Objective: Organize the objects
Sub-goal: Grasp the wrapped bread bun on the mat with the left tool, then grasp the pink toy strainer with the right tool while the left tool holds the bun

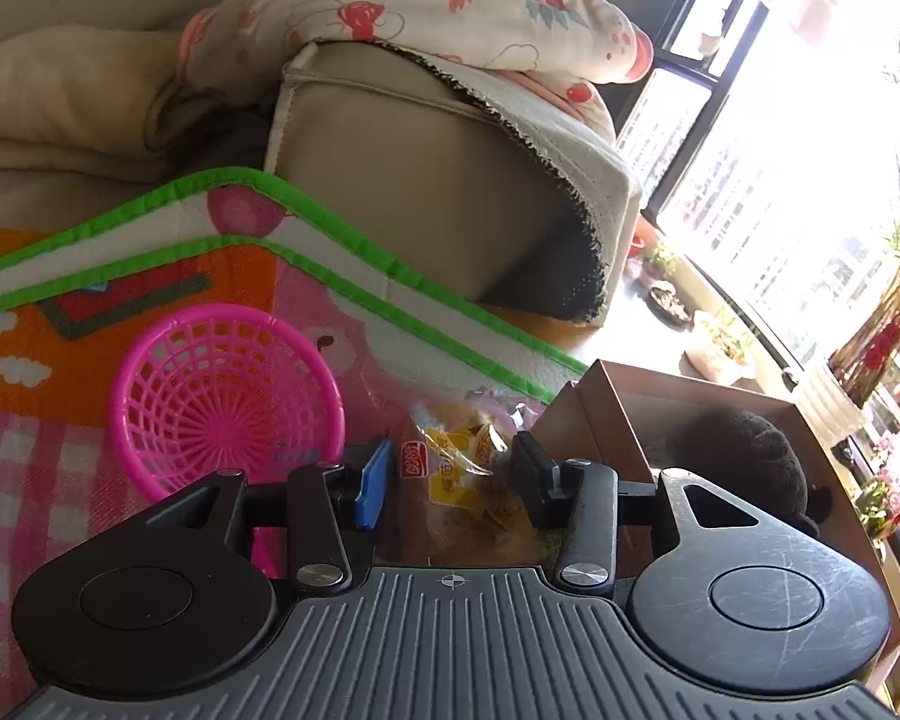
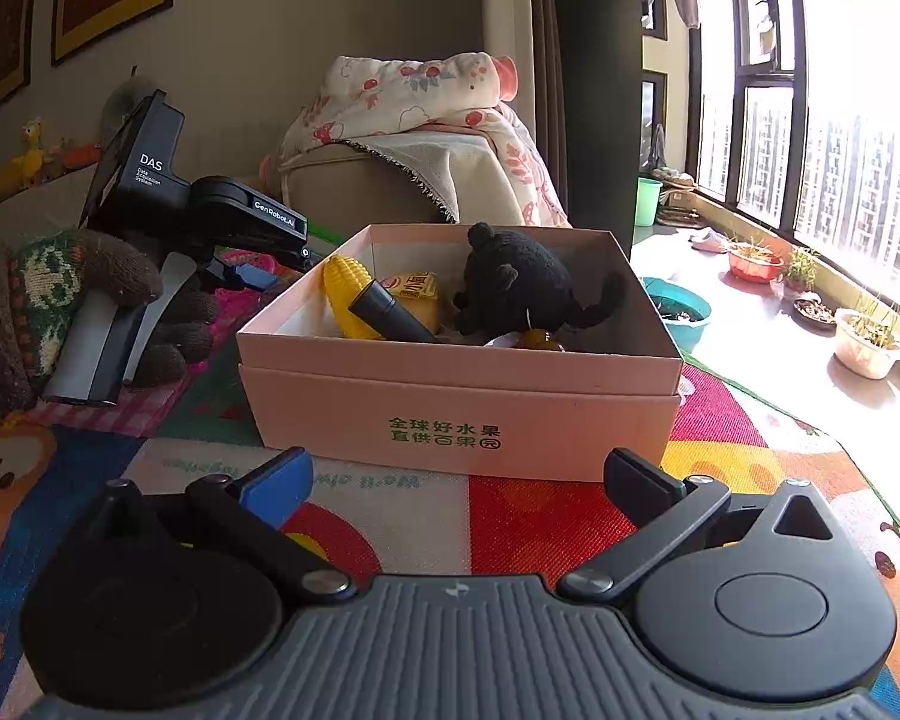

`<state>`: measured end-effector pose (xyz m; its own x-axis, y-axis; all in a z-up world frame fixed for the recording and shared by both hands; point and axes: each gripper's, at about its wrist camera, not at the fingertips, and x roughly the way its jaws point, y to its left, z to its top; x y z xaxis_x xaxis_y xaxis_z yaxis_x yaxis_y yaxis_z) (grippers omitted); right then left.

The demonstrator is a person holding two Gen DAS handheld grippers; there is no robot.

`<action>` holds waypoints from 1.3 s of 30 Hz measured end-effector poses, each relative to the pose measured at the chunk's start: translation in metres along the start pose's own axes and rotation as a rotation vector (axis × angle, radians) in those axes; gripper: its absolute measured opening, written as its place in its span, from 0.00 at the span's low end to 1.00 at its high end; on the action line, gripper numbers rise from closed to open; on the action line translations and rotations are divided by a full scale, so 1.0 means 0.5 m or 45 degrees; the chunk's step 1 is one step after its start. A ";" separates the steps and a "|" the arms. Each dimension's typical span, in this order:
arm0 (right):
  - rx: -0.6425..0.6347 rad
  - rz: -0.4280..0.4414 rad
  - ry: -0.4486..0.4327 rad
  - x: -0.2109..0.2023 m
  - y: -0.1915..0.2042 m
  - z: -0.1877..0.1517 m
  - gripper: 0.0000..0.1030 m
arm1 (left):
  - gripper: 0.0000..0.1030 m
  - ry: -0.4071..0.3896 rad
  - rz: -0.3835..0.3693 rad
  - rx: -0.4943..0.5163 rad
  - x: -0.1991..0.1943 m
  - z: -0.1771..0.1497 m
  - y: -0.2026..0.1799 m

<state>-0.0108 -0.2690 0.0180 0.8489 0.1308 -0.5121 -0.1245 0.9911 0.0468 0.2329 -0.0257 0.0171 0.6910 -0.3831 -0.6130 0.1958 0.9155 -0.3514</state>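
My left gripper is shut on a wrapped bread snack packet with a yellow label, held beside the left wall of the pink cardboard box. The left gripper also shows from outside in the right wrist view, left of the box. The box holds a black plush toy, a yellow toy corn, a black tube and a yellow snack packet. My right gripper is open and empty, low in front of the box.
A pink plastic basket sits on the colourful play mat left of the left gripper. A beige sofa arm draped with a floral blanket stands behind. Plant pots and basins line the sunny window ledge at right.
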 end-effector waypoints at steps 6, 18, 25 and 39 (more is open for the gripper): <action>0.029 -0.005 0.020 0.008 -0.005 0.001 1.00 | 0.57 0.003 0.012 0.076 0.001 -0.016 -0.012; -0.033 -0.062 0.023 0.015 0.016 0.003 1.00 | 0.54 0.039 -0.126 0.122 -0.267 -0.232 0.016; -0.198 0.136 -0.093 -0.011 0.131 0.097 1.00 | 0.53 -0.138 0.055 -0.021 -0.374 -0.276 0.132; -0.270 0.128 0.362 0.413 0.372 0.263 1.00 | 0.53 -0.247 0.001 -0.167 -0.403 -0.289 0.200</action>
<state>0.2089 -0.0547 0.0335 0.6543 0.1856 -0.7331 -0.3286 0.9429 -0.0546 0.0126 0.1252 0.0033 0.8146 -0.3399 -0.4700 0.1119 0.8872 -0.4477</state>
